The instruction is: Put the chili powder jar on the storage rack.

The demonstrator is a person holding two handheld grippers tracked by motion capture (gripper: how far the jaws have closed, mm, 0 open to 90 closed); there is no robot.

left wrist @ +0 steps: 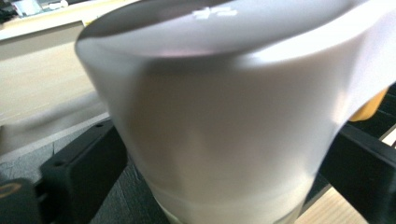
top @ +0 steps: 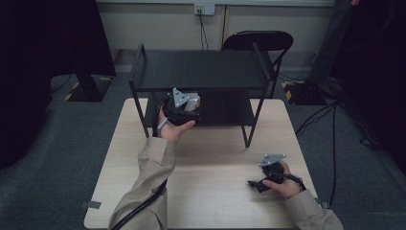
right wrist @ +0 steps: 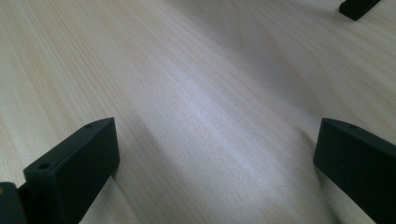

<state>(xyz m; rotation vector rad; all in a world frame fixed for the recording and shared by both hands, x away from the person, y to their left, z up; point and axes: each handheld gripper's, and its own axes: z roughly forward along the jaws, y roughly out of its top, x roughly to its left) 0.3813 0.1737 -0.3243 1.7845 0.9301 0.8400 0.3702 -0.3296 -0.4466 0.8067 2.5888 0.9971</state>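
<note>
Shelving (top: 201, 69) on the table (top: 215, 191) is being approached with a white cup (left wrist: 224, 126) being clamped between the left gripper's (top: 184, 106) jaws at its lower tier, where a rail could be clipped, the right gripper (top: 262, 183) being rested wide open; no writing is being made out.

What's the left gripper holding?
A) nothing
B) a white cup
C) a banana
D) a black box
B: in the left gripper view its black jaws stand on either side of a white cup, and the left gripper is at the rack.
</note>
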